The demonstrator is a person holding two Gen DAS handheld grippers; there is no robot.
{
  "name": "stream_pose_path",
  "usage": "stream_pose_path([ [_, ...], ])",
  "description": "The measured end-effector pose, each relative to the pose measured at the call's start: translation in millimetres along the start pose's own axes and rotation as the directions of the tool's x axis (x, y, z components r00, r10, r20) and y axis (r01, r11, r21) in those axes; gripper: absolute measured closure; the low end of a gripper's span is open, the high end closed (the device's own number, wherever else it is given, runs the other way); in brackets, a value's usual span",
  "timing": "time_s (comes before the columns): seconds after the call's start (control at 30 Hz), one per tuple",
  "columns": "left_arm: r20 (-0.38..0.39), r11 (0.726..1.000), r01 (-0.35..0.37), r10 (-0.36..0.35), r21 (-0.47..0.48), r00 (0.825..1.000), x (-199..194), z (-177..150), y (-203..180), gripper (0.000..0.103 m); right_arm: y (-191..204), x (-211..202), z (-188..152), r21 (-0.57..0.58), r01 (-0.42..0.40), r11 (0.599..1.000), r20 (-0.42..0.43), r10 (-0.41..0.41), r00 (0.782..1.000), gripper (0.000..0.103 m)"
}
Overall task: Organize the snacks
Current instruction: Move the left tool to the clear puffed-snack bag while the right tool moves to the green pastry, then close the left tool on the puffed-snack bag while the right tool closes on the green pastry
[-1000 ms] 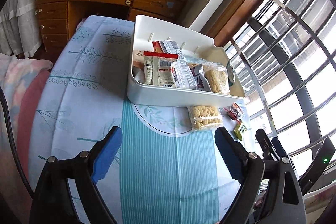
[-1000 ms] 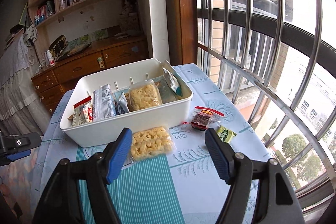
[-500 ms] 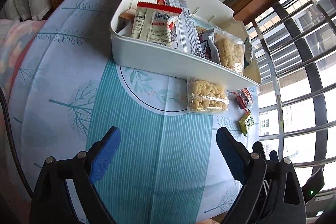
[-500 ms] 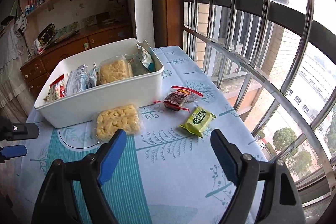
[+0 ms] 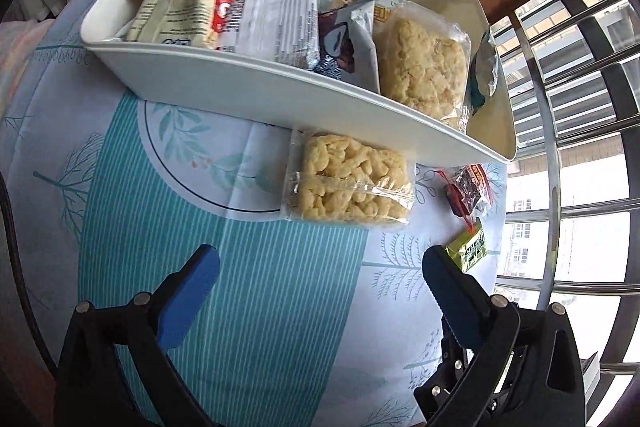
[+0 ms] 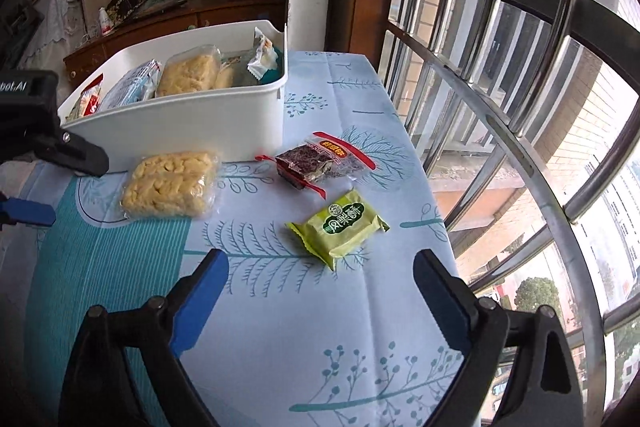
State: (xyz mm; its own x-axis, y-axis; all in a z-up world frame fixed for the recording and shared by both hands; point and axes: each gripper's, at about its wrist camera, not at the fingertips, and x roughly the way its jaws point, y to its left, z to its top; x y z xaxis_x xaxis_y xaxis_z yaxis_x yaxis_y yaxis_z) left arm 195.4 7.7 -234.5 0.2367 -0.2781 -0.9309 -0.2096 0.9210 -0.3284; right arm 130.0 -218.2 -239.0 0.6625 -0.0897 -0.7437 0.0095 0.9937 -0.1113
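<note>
A white bin holds several snack packets. In front of it on the tablecloth lie a clear pack of yellow puffs, a red-edged dark snack packet and a green packet. My left gripper hangs just short of the yellow pack, jaws opening, nothing between them. My right gripper hovers just short of the green packet, jaws opening and empty. The left gripper's body shows at the left edge of the right wrist view.
The table's right edge runs along a barred window. A wooden dresser with shelves stands behind the table. Bedding lies beyond the left edge.
Both grippers have come down and forward toward the loose snacks, and their jaws have spread wider. The bin and packets now fill more of each view.
</note>
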Motion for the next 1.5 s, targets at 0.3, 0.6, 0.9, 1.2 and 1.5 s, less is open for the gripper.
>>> stream_pose_path([
  [0.3, -0.056, 0.989, -0.127, 0.131, 0.070, 0.990, 35.8, 15.6, -35.6, 0.002, -9.5, 26.1, 0.4, -0.151, -0.061, 0.987, -0.021, 0.059, 0.998, 0.008],
  [0.6, -0.109, 0.978, -0.191, 0.200, 0.089, 0.974, 66.4, 34.2, -51.5, 0.002, -11.4, 42.6, -1.3, -0.242, -0.122, 0.963, -0.046, 0.114, 0.992, 0.008],
  [0.9, -0.152, 0.976, -0.212, 0.218, 0.057, 0.964, 93.2, 50.5, -59.6, 0.001, -10.2, 56.5, 2.7, -0.319, -0.146, 0.936, -0.047, 0.138, 0.989, 0.008],
  [1.2, -0.174, 0.969, -0.242, 0.249, 0.060, 0.953, 118.0, 72.2, -74.8, 0.000, -12.2, 65.1, 5.5, -0.330, -0.186, 0.926, -0.032, 0.186, 0.982, 0.008],
  [1.5, -0.158, 0.953, -0.300, 0.304, 0.051, 0.939, 132.7, 75.6, -100.6, 0.000, -25.3, 78.1, 10.8, -0.275, -0.274, 0.922, -0.053, 0.270, 0.961, 0.009],
])
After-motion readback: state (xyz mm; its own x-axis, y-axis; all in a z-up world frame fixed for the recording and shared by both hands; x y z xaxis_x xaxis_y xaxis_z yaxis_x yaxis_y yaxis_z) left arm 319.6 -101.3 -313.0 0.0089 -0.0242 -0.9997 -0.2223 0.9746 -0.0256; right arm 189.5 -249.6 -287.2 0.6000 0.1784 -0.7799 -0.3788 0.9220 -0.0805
